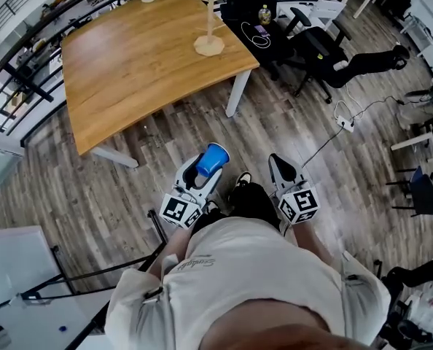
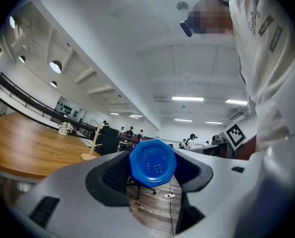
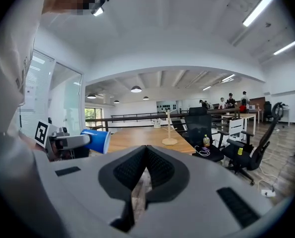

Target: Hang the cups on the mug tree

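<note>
A blue cup (image 1: 215,157) lies on its side between the jaws of my left gripper (image 1: 205,170), which is shut on it close in front of the person's body. In the left gripper view the cup's base (image 2: 153,162) faces the camera, with a pad on either side. The right gripper view shows the cup (image 3: 97,141) off to the left, its mouth pointing right. My right gripper (image 1: 281,168) is held beside the left one, its jaws (image 3: 146,152) shut with nothing in them. The wooden mug tree (image 1: 210,31) stands bare near the table's right edge, well ahead of both grippers.
The wooden table (image 1: 129,64) stands ahead on a plank floor. Black office chairs (image 1: 318,46) and a dark side table with a bottle (image 1: 264,14) stand to its right. A cable and power strip (image 1: 344,122) lie on the floor. A white table (image 1: 20,268) is at the lower left.
</note>
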`<control>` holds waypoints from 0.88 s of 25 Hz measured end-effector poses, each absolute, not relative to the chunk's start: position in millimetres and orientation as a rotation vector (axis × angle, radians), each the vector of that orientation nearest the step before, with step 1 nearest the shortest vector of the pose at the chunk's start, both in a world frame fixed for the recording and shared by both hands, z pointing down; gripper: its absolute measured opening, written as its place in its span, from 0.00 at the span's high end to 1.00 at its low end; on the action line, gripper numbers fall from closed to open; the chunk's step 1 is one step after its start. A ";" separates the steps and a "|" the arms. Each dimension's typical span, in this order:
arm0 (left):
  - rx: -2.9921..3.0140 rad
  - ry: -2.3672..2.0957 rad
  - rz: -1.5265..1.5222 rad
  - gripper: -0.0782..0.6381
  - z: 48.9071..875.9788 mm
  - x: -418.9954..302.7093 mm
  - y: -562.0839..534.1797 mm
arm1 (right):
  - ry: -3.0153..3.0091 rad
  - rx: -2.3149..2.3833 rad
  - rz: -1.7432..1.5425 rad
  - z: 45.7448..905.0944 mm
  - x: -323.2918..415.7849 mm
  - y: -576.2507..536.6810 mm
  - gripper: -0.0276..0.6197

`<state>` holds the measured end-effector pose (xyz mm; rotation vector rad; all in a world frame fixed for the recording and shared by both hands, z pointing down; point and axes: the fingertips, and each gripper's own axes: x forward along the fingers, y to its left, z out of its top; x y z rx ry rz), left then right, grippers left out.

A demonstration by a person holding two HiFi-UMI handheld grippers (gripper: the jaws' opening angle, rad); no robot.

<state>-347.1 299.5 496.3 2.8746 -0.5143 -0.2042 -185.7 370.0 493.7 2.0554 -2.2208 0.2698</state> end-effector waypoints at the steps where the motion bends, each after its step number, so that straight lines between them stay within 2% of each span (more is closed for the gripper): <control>1: 2.864 -0.504 -0.199 0.53 499.5 -342.5 296.1 | -2.217 2.058 0.280 494.9 -184.2 368.1 0.97; 12: 2.830 -0.504 -0.183 0.53 502.4 -292.6 247.8 | -2.193 2.090 0.380 510.5 -132.9 330.0 0.97; 22: 2.909 -0.502 -0.109 0.53 475.1 -212.9 172.3 | -2.308 2.122 0.310 497.5 -54.1 230.2 0.97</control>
